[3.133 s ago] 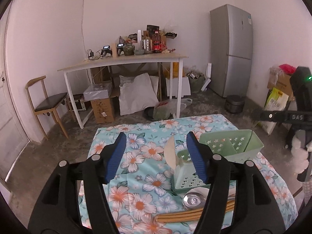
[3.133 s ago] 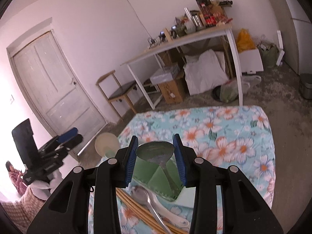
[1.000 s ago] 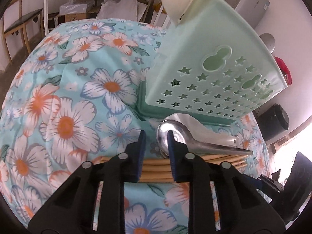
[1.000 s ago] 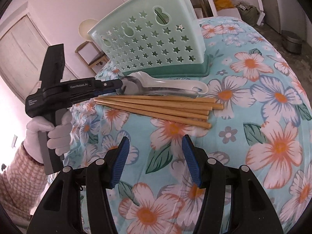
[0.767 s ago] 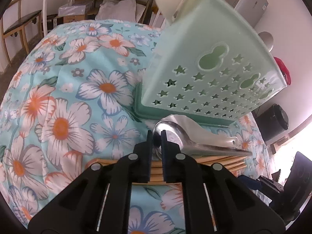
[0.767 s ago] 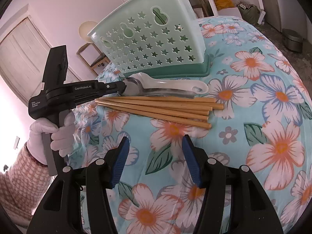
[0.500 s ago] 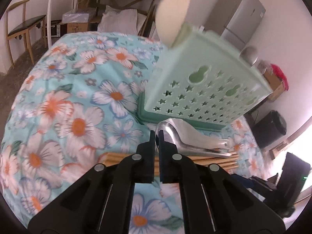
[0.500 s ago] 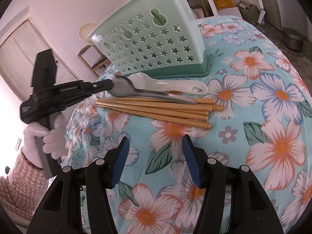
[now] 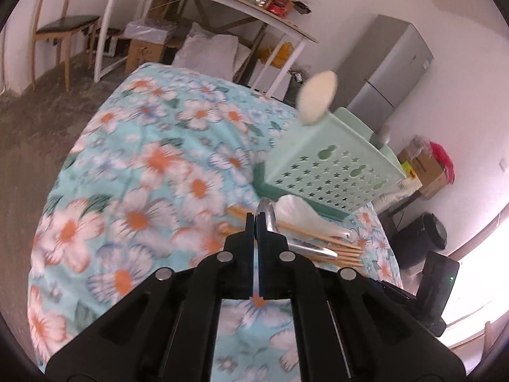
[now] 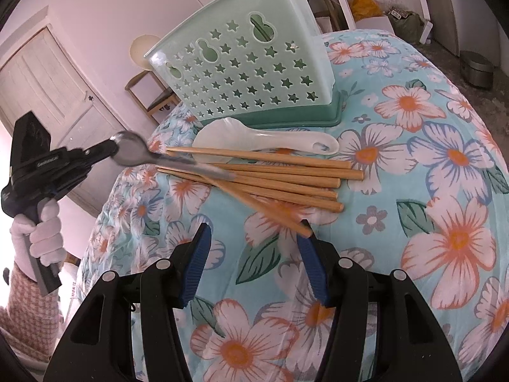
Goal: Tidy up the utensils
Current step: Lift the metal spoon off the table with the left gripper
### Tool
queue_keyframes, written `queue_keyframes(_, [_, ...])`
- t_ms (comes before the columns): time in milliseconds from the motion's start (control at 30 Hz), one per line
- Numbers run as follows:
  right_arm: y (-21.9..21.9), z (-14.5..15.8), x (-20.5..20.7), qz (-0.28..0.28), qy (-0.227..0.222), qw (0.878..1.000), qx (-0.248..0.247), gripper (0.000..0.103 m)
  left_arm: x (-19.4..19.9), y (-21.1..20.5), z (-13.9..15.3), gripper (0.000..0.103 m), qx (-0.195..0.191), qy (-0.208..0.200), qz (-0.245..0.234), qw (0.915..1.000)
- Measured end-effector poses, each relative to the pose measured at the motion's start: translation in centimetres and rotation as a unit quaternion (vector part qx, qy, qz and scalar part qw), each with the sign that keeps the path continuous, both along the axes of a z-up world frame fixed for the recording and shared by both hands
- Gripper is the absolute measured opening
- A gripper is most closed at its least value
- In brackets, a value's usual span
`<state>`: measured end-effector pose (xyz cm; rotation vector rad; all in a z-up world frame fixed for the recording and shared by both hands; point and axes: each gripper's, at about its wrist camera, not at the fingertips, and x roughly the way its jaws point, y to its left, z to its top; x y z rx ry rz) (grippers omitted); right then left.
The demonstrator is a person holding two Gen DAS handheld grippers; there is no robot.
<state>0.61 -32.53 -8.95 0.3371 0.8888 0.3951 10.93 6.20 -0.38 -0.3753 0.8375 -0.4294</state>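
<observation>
Two grippers: the left gripper (image 9: 255, 222) is clamped on the metal spoon (image 10: 133, 150) by its bowl, lifted beside the green basket (image 10: 248, 73). The right gripper (image 10: 254, 264) hangs half open and empty, near the chopsticks (image 10: 270, 175) and white spoon (image 10: 254, 137) before the basket.

Five wooden chopsticks (image 10: 280, 172), one white ceramic spoon (image 10: 254, 137), one metal spoon (image 10: 136, 151), one green utensil basket (image 10: 248, 70).

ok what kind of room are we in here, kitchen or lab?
Likely a lived-in home room used as a kitchen or store, not a lab: a grey upright fridge, a wooden chair, and a floral blue tablecloth under the mint-green plastic utensil holder.
</observation>
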Motion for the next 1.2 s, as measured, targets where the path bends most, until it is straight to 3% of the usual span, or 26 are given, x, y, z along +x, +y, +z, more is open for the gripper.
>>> queue_keyframes(300, [0.1, 0.2, -0.5, -0.018, -0.005, 1.0, -0.015, 0.055, -2.6, 6.4, -0.9, 0.001, -0.028, 0.015, 0.048, 0.9983])
queue_keyframes(567, [0.4, 3.1, -0.9, -0.044, -0.041, 0.995, -0.075, 0.055, -3.7, 8.4, -2.2, 0.001, 0.011, 0.018, 0.059, 0.998])
queue_keyframes(833, [4.1, 7.3, 1.0, 0.002, -0.112, 0.984, -0.138, 0.055, -3.8, 7.7, -2.8, 0.001, 0.055, 0.013, 0.065, 0.9963])
queue_keyframes(1033, [7.8, 7.1, 4.1, 0.056, -0.115, 0.977, -0.172, 0.055, -4.2, 7.3, -3.6, 0.002, 0.062, 0.017, 0.071, 0.9954])
queue_keyframes(1200, [11.6, 5.7, 7.5, 0.085, -0.092, 0.972, -0.197, 0.055, -4.1, 7.8, -4.2, 0.002, 0.05, 0.021, 0.073, 0.9959])
